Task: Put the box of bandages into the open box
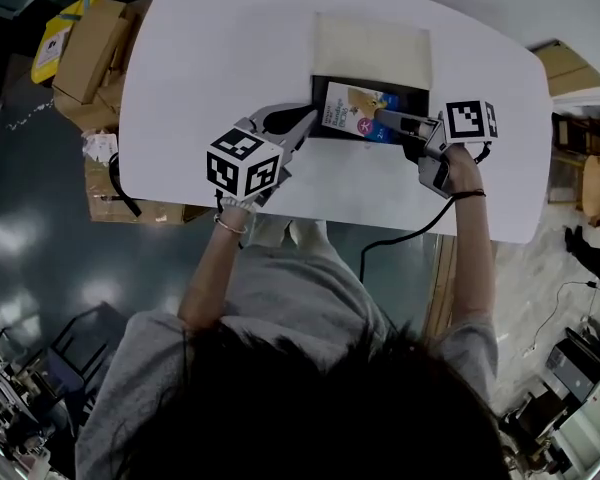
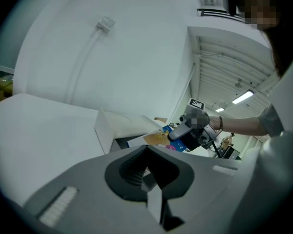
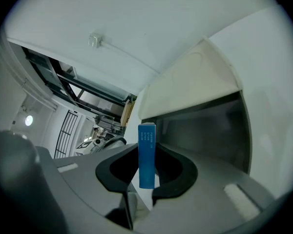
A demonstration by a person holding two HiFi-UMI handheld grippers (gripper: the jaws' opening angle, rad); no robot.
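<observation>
Currently: right gripper (image 1: 388, 121) fingers clamped on box of bandages (image 1: 352, 111), tilted over open box (image 1: 421, 96) on worktop (image 1: 210, 58). Left gripper (image 1: 308, 118) fingers together, empty, at its left edge.

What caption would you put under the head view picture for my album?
Right gripper holds the box of bandages over the open box on a white table.
</observation>
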